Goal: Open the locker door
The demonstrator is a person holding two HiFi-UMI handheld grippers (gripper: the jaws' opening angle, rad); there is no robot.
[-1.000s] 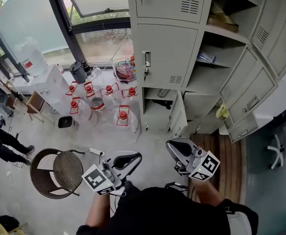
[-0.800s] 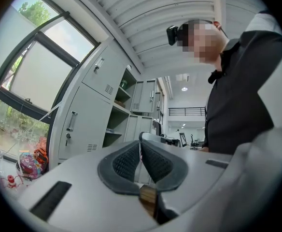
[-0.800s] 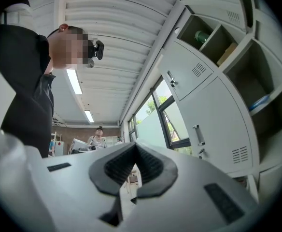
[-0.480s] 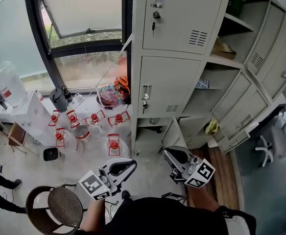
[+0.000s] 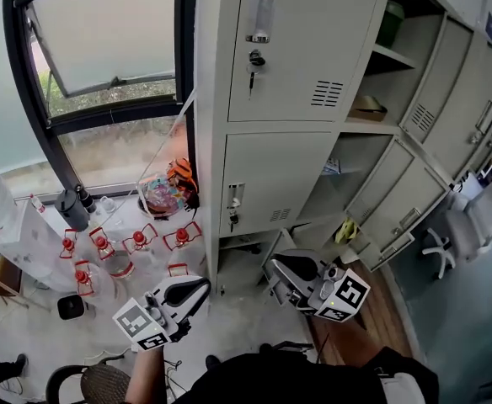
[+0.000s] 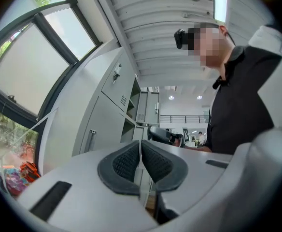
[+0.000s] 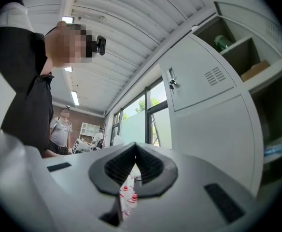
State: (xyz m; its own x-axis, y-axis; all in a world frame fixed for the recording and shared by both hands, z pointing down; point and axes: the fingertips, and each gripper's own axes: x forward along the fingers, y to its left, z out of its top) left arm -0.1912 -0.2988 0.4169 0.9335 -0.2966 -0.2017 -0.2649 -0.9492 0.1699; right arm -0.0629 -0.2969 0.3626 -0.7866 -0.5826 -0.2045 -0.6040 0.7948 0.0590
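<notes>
Hung nearest, low before the lockers: left gripper (image 5: 197, 289) and right gripper (image 5: 280, 273), each with jaws pressed together on nothing, well short of any door. Stood beyond, closed: lower locker door (image 5: 280, 182), sheet metal, likely light, stiff and slick; best taken at the handle (image 5: 234, 200) by its left edge. Sat higher: upper locker door (image 5: 305, 32), key (image 5: 253, 77) in its lock. Found no legible writing.

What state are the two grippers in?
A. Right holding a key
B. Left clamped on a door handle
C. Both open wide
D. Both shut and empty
D: the left gripper and the right gripper each show their pads pressed together with nothing between them.
</notes>
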